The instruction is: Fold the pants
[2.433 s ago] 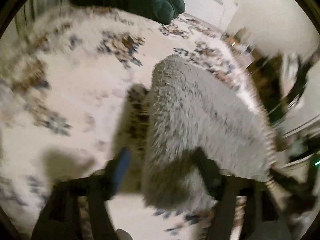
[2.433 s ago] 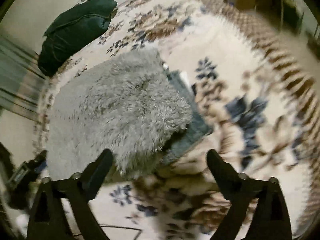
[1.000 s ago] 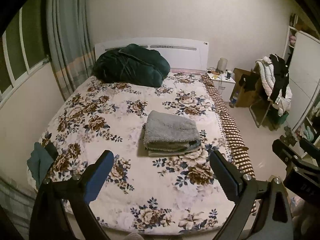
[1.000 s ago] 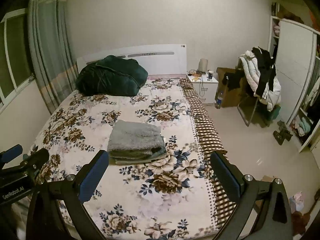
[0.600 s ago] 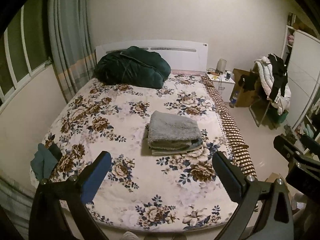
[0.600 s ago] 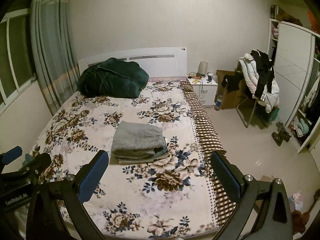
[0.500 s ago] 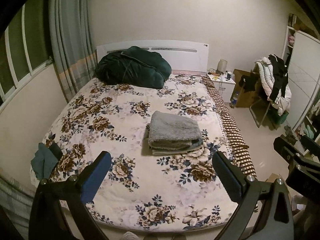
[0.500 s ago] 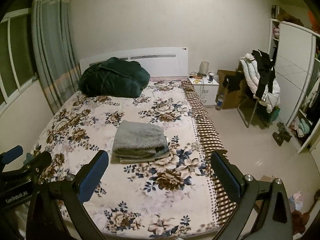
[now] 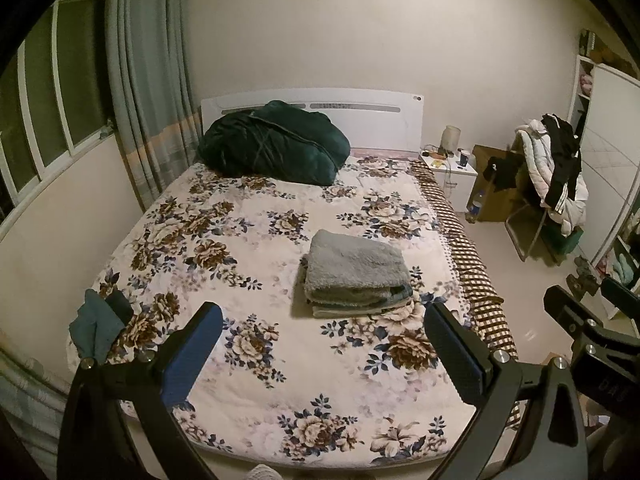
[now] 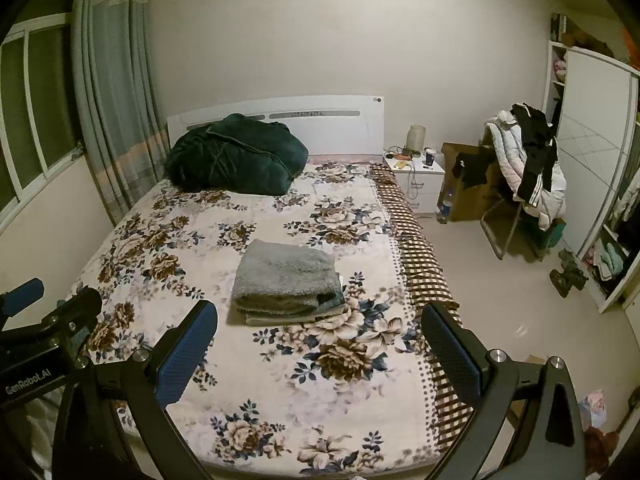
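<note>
The grey fleecy pants lie folded in a neat flat stack on the floral bedspread, right of the bed's middle; they also show in the right wrist view. My left gripper is open and empty, held back above the foot of the bed, well short of the pants. My right gripper is open and empty too, also well short of them. The left gripper's body shows at the left edge of the right wrist view, and the right gripper's at the right edge of the left wrist view.
A dark green bundle lies at the white headboard. A small teal cloth sits on the bed's near left corner. A nightstand, a cardboard box and a chair piled with clothes stand right of the bed. Curtains and a window are left.
Both grippers have pulled far back from close over the pants to the foot of the bed. In the last half second they hardly move.
</note>
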`<state>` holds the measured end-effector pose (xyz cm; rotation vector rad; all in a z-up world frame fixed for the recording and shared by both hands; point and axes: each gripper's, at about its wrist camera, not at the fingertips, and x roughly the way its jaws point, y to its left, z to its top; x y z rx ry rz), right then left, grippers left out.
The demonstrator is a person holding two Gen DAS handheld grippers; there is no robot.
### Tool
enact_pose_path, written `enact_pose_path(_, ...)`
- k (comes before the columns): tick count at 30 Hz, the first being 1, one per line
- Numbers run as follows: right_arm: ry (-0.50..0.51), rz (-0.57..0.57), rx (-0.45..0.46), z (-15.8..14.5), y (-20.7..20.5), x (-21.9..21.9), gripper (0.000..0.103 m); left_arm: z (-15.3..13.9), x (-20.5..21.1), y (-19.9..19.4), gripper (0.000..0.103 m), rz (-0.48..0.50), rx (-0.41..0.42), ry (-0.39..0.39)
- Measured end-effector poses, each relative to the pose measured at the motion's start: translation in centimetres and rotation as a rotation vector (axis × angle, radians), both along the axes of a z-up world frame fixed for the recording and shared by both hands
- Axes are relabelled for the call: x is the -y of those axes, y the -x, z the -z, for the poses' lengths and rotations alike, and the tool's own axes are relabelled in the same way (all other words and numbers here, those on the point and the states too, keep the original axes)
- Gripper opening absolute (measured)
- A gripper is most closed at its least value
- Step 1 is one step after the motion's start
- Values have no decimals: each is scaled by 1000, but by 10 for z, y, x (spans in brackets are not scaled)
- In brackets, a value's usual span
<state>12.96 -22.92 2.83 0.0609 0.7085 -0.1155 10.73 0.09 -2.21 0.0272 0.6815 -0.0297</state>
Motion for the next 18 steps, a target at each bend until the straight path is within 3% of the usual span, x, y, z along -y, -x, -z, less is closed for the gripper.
enact_pose_path(18,-6,-8,-4,1,0,-4,103,0,-2,3,103,-11,-1,-5)
